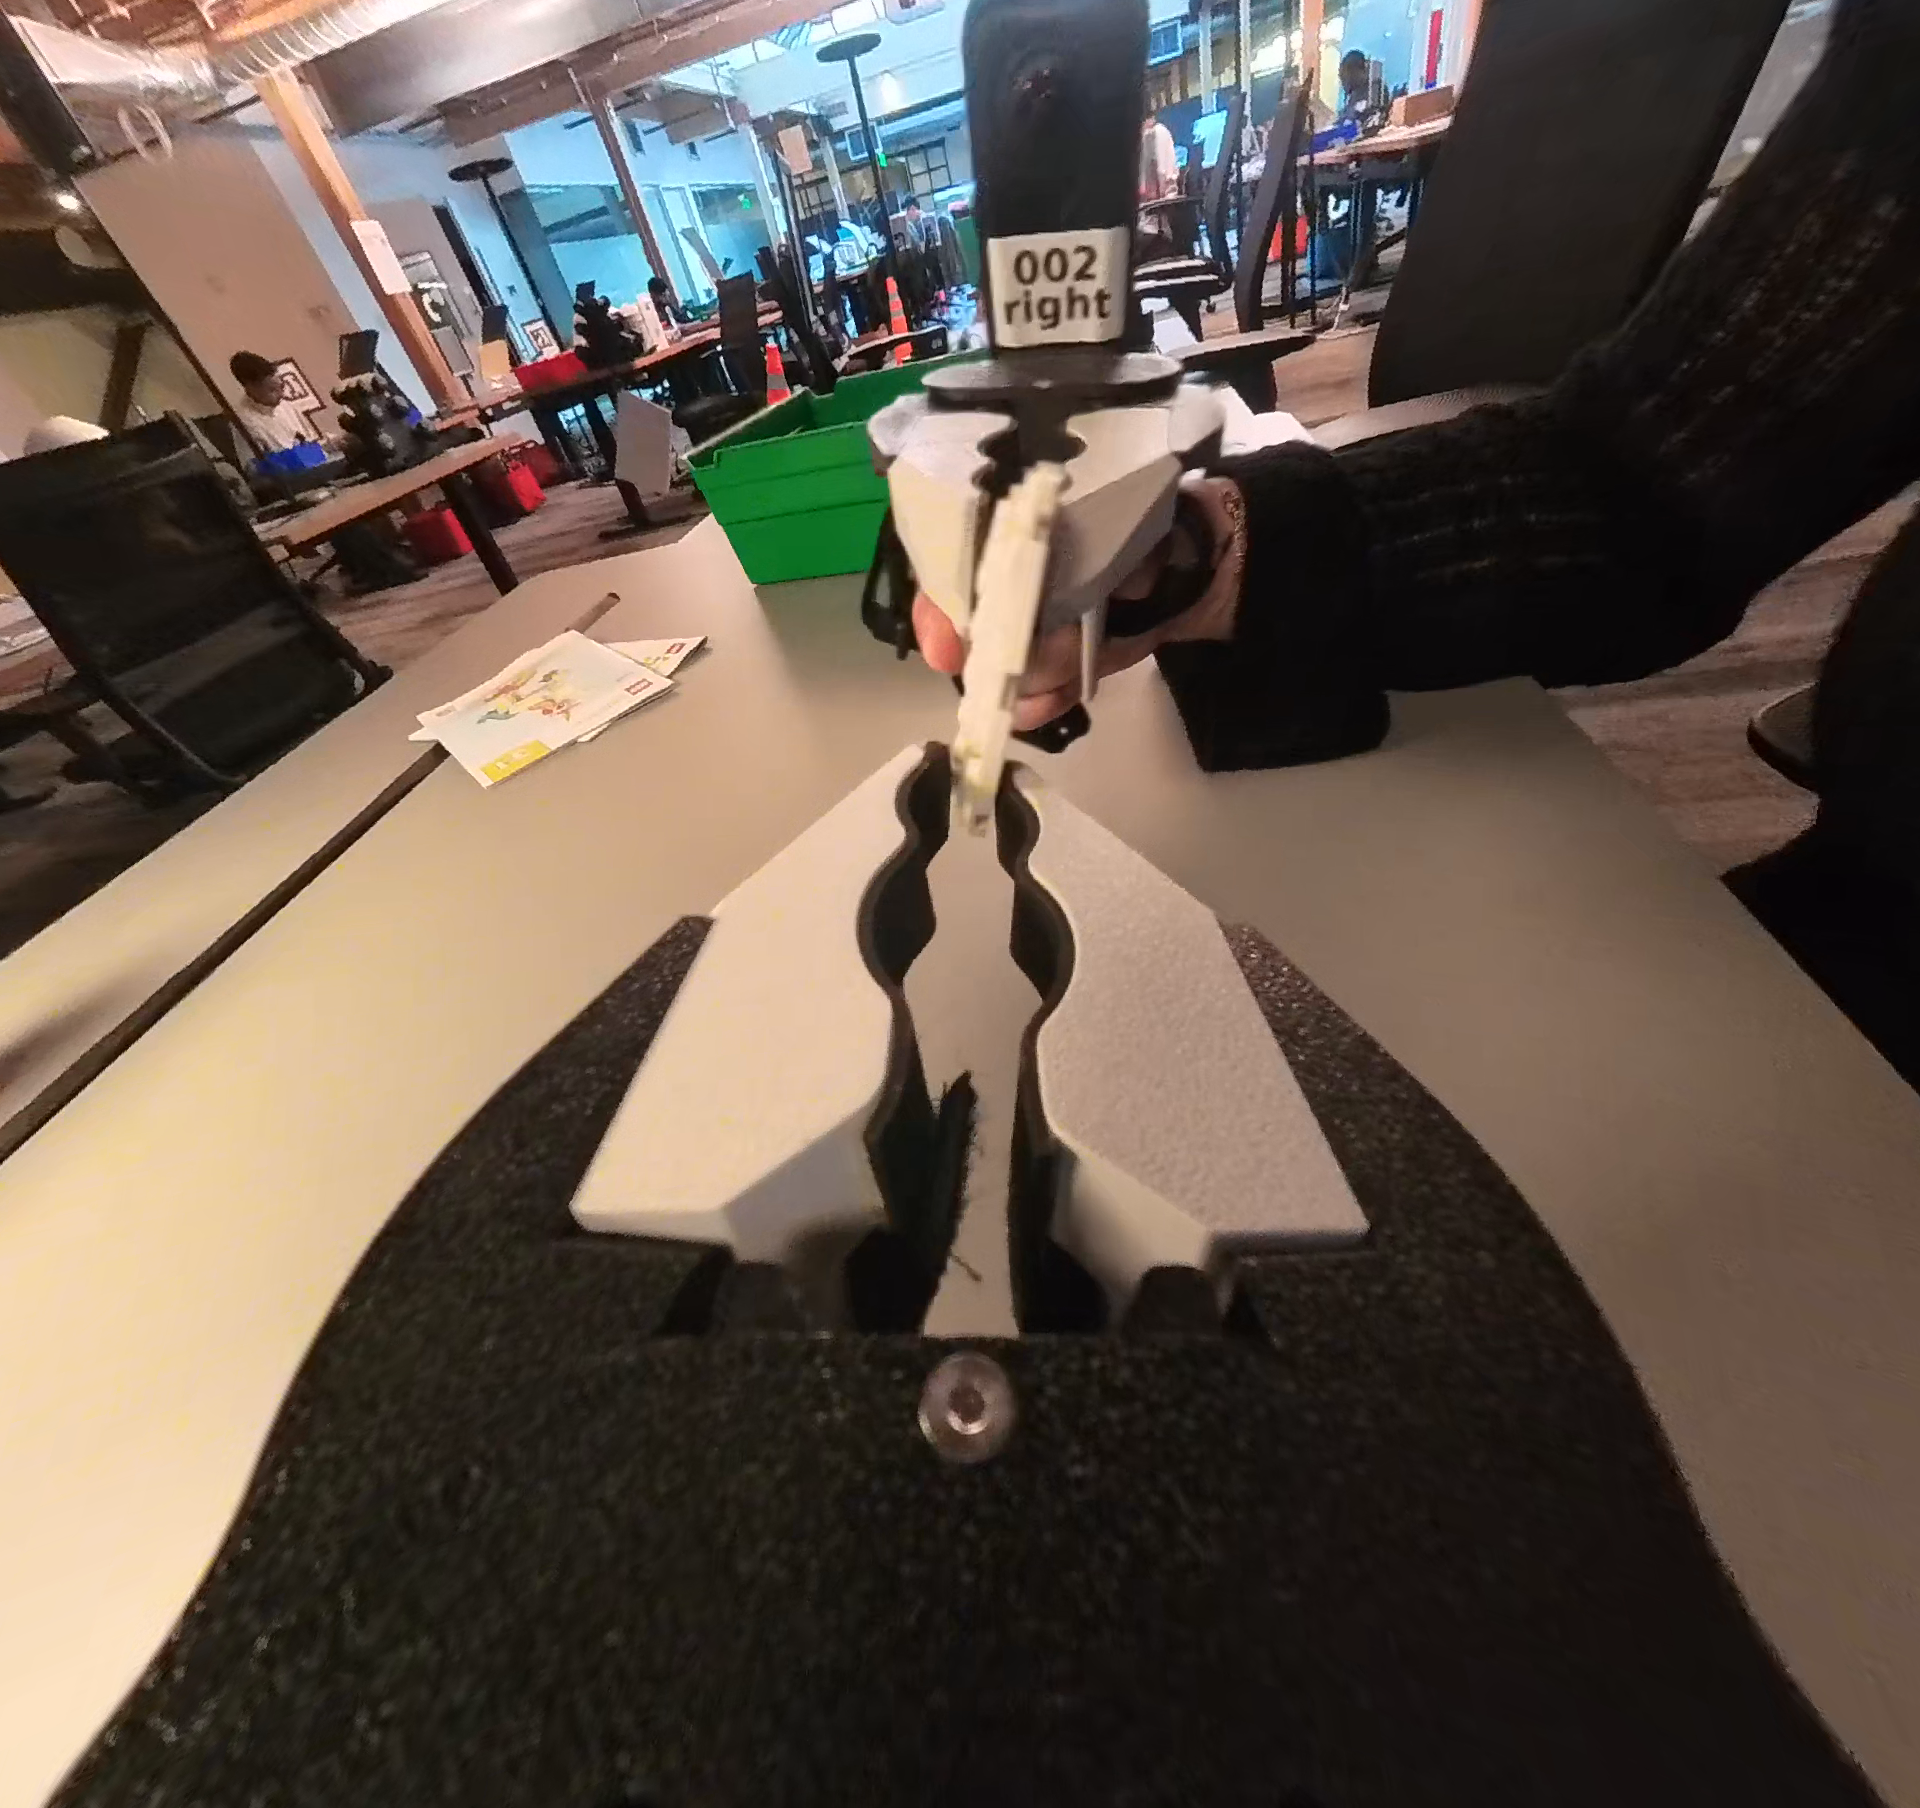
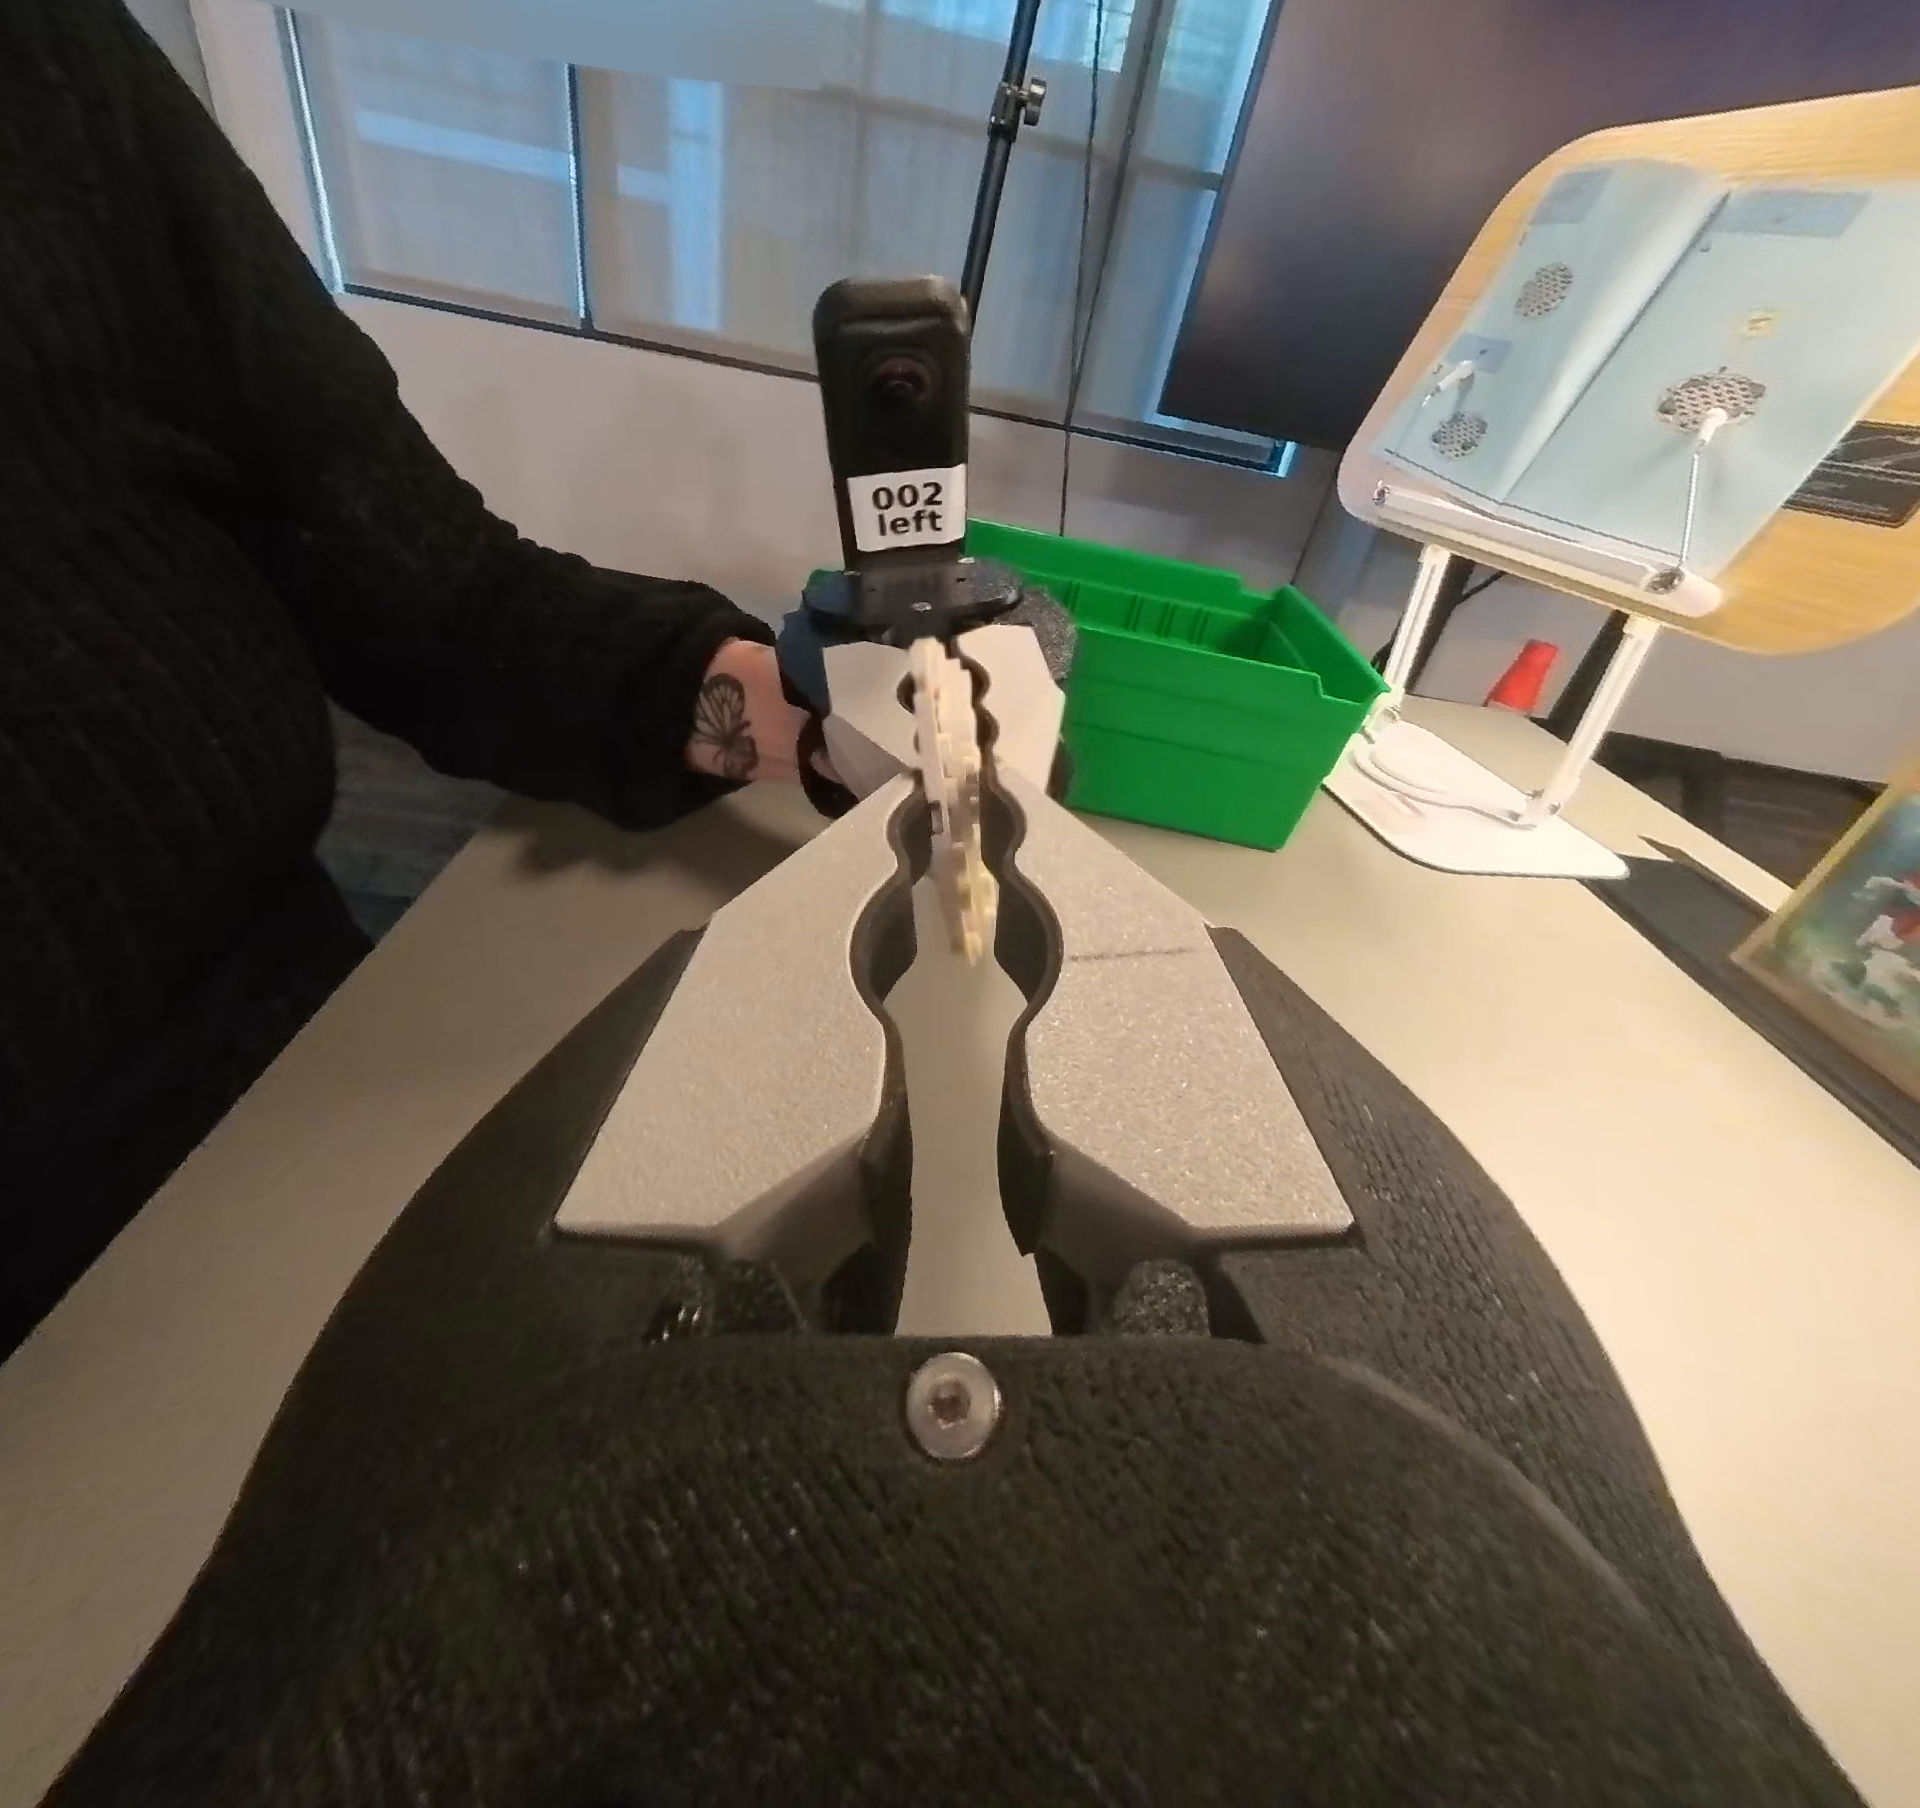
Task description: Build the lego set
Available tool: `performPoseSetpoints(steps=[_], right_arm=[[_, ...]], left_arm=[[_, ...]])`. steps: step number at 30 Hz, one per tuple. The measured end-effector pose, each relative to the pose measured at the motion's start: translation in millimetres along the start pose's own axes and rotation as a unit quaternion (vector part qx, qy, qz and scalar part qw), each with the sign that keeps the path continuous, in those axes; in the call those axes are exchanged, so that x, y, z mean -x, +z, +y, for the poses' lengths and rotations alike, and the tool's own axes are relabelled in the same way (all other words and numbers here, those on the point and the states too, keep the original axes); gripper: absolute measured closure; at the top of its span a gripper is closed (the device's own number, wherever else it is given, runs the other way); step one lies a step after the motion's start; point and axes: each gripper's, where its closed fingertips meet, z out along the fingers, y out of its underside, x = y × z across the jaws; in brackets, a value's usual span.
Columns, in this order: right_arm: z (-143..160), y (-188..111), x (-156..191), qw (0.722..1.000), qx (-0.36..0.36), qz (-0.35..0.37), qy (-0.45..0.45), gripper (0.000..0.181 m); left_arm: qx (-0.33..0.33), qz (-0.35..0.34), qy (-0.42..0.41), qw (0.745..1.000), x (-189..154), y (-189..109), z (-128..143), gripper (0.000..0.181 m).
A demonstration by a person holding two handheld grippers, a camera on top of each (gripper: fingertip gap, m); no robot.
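Observation:
A long white lego assembly (image 1: 1003, 615) spans between my two grippers, which face each other above the grey table (image 1: 312, 1031). My left gripper (image 1: 971, 771) is shut on its near end at the fingertips. My right gripper (image 1: 1023, 480), held by a hand in a black sleeve, is shut on the far end. In the right wrist view the studded white assembly (image 2: 961, 885) runs between my right gripper's (image 2: 948, 802) fingers and into my left gripper (image 2: 935, 678) beyond. How the assembly's parts join is hidden by the fingers.
A green bin (image 1: 790, 501) (image 2: 1195, 709) stands on the table behind the grippers. Instruction booklets (image 1: 561, 704) lie to the left. A stand with an open booklet (image 2: 1621, 428) and a picture box (image 2: 1860, 927) are at the right. A black chair (image 1: 156, 595) stands beyond the table edge. Left and right tips are no more than a few centimetres apart.

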Motion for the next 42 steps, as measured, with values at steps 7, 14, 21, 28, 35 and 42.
performPoseSetpoints(steps=[7,14,21,28,35,42], right_arm=[[-2,-5,-1,1.000,-0.007,-0.010,0.017,0.174],[1,-1,4,0.999,-0.017,-0.031,0.033,0.175],[4,0,2,0.998,-0.020,-0.031,0.058,0.175],[5,-1,-16,0.999,-0.019,0.037,0.033,0.154],[14,0,-22,0.997,0.014,0.073,-0.029,0.144],[19,-4,-35,0.916,0.099,0.186,-0.342,0.121]], left_arm=[[-0.006,0.003,-0.010,1.000,-5,6,-1,0.175],[0.019,0.045,-0.031,0.998,-21,14,11,0.151],[-0.023,0.013,-0.020,0.999,-11,9,0,0.173],[-0.017,-0.002,-0.086,0.996,6,5,1,0.175],[0.018,-0.034,-0.046,0.998,11,8,15,0.175],[0.002,-0.008,-0.222,0.975,22,4,17,0.175]])
